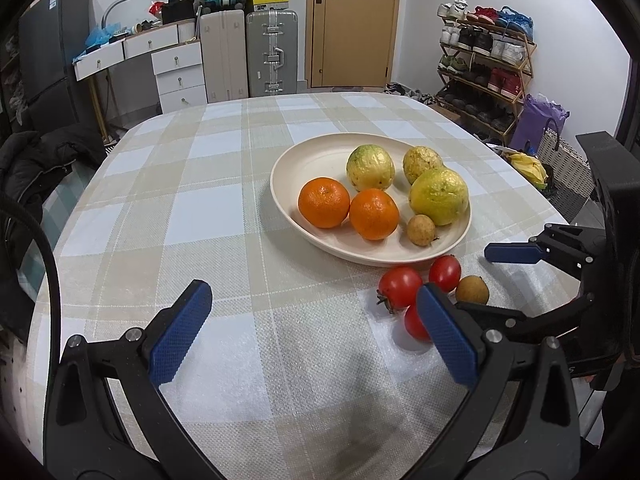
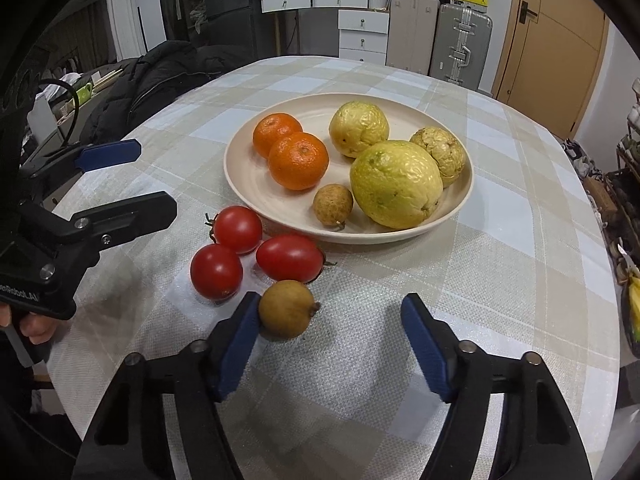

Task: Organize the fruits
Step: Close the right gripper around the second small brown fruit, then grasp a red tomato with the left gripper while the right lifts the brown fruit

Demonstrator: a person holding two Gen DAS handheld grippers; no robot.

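- Looking along the left claw from its own wrist view: its pads stand wide apart with nothing between them, only bare checked cloth on the counter.
- Ahead of it and to its right sits the cream plate, holding 2 oranges, 3 yellow-green fruits and 1 small brown fruit, apparently the gathering spot.
- 3 tomatoes lie off the plate just past this claw's right pad; 1 is partly hidden behind it.
- Room is generous to the claw's left and front; the counter edge is far off.
- Turning to the right wrist view: the right claw stands half apart, clamped on nothing.
- A brown longan rests on the cloth touching its left pad, well clear of the right pad, so it looks lined up for a pinch.
- Tomatoes crowd just beyond its left pad; the plate rim lies straight ahead.
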